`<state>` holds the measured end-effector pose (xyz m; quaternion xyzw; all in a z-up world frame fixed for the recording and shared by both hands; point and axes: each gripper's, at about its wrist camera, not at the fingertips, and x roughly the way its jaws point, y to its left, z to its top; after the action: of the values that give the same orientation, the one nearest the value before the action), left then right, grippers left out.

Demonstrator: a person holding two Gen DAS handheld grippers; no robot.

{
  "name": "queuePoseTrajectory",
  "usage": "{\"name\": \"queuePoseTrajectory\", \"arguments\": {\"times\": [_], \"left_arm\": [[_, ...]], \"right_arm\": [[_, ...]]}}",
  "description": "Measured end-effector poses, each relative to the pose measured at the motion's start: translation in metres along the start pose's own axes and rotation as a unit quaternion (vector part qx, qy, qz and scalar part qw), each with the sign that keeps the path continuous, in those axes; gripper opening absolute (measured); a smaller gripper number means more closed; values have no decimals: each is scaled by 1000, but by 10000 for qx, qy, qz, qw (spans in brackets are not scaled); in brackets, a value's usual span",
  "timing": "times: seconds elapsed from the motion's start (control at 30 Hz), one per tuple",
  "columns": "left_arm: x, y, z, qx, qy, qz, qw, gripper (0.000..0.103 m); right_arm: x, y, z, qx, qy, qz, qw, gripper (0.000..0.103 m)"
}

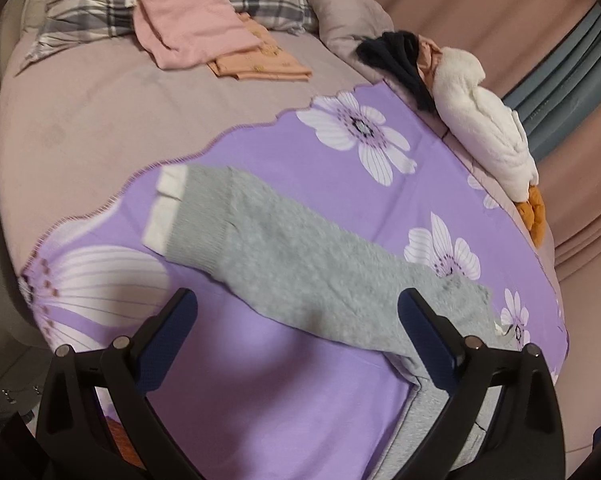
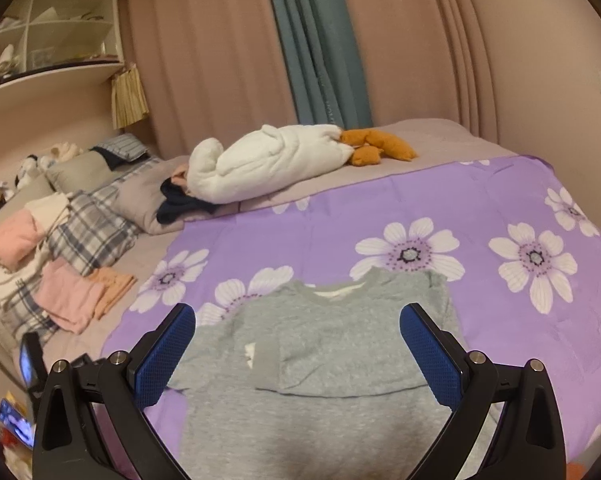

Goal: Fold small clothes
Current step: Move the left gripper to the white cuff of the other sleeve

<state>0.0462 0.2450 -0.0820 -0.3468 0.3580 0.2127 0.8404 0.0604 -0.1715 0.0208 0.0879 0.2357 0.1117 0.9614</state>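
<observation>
Left wrist view shows you a side the other camera misses: one long sleeve of the grey top (image 1: 300, 256) stretched from 5 o'clock out toward 10 o'clock, ending in a white cuff (image 1: 165, 210). Your left gripper (image 1: 298, 334) is spread wide, blue pads bare, its right finger (image 1: 428, 344) over the sleeve near the shoulder; contact is unclear. Beyond lies the purple flowered sheet (image 1: 300, 168), then folded pink clothes (image 1: 192, 20) at 11 o'clock.

Right wrist view gives you the top's (image 2: 312, 360) body instead: soft knit, round neckline at 12 o'clock, one sleeve folded across the chest. Your right gripper (image 2: 298, 354) is also spread, gripping nothing, hanging above the fabric. Farther off, at 12 o'clock, a plush white toy (image 2: 260, 164) with orange feet lies before pleated curtains (image 2: 220, 40).
</observation>
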Motion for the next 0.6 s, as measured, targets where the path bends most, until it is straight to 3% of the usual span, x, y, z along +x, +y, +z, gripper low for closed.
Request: {"name": "queuePoseTrajectory", "arguments": {"times": [0.3,0.6], "left_arm": [[-22,22,8,-178,-275,185,9993,101],[23,40,15,-549,-85,139,9984,95]], "right_arm": [[-31,-17,0,192,-314,-288,9989,101],[-26,-22,-5,177,-226,-380,9989,101]]}}
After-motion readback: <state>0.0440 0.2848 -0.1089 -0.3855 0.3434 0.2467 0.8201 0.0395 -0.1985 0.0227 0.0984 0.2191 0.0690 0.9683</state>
